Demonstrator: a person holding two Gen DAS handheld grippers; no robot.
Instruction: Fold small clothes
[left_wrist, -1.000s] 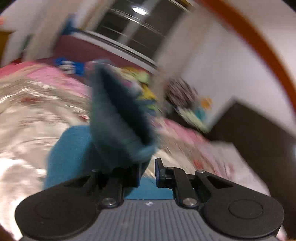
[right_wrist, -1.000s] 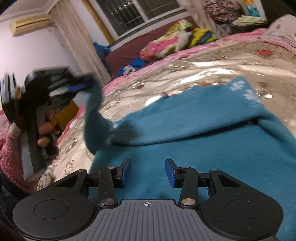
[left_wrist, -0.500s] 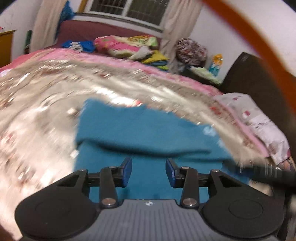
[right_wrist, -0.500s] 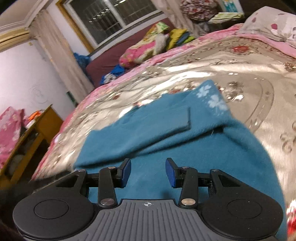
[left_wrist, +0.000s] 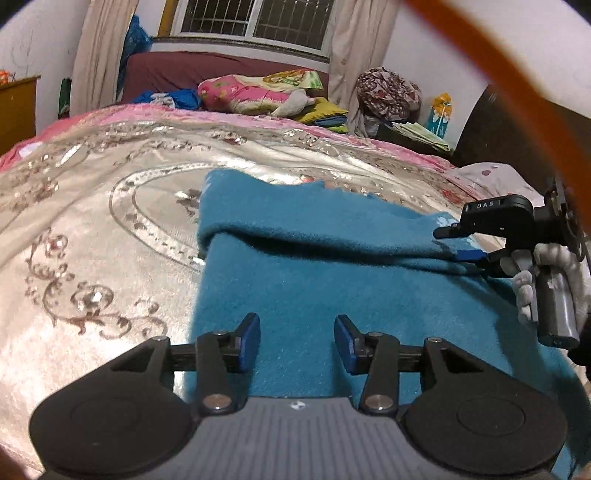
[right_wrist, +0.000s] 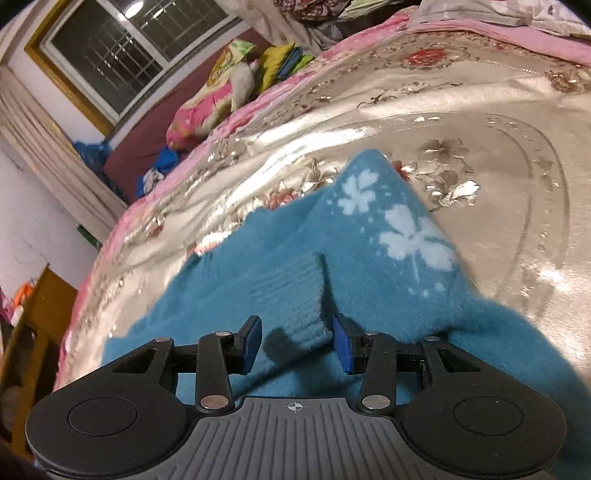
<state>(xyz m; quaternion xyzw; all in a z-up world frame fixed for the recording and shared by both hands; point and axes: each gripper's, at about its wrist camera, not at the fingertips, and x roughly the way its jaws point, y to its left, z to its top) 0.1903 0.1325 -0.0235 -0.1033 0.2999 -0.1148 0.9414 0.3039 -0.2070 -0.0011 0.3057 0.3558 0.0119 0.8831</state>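
A small teal fuzzy sweater (left_wrist: 314, 273) lies on the bed with one sleeve folded across its body. In the right wrist view the sweater (right_wrist: 369, 236) shows pale flower prints and the sleeve's ribbed cuff (right_wrist: 291, 295). My left gripper (left_wrist: 297, 341) is open and empty, just above the sweater's near part. My right gripper (right_wrist: 297, 341) is open, its jaws either side of the ribbed cuff without closing on it. The right gripper also shows in the left wrist view (left_wrist: 461, 243) at the sweater's right edge.
The sweater rests on a shiny cream and pink flowered bedspread (left_wrist: 92, 229). Pillows and folded clothes (left_wrist: 258, 92) lie at the far side under a barred window. A wooden cabinet (right_wrist: 40, 310) stands to the left of the bed. A dark headboard (left_wrist: 517, 136) is at the right.
My left gripper let go of the sleeve it held up and drew back, open. The sleeve now lies flat across the sweater. My right gripper moved forward to the cuff.
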